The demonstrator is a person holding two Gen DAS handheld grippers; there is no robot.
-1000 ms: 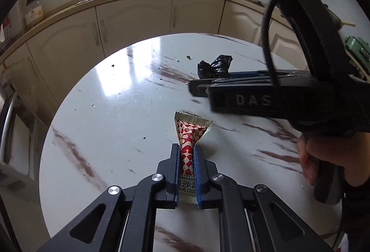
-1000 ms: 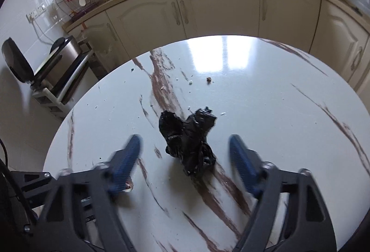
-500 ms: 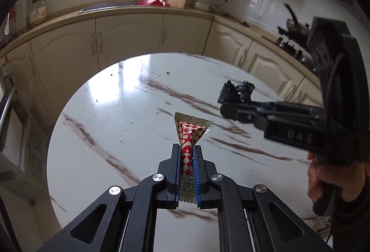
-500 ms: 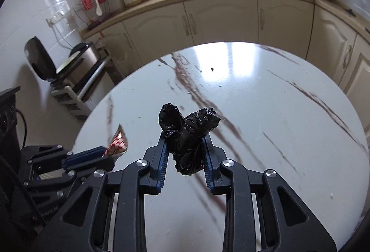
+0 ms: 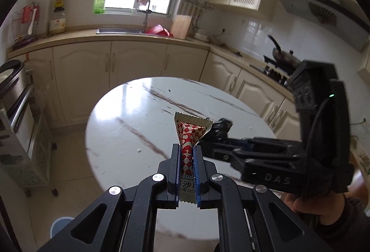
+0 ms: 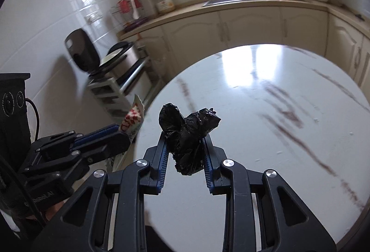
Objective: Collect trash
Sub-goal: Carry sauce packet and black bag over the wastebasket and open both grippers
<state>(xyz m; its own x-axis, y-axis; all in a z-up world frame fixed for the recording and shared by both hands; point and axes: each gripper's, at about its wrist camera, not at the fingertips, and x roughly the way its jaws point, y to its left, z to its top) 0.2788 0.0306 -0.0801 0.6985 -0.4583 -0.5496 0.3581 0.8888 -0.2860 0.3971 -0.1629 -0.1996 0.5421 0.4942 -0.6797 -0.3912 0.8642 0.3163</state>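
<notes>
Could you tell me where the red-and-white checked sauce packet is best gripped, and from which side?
Grip the sauce packet on its flat faces at the narrow lower half, coming from below its splayed crimped top. It is a thin, flat sachet, so fingers close squarely across it, as the left gripper does now.

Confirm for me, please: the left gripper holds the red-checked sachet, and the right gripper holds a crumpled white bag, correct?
Not quite: the bag in the right gripper is black, not white, as the right wrist view shows. The left gripper does hold the red-checked sachet.
</notes>
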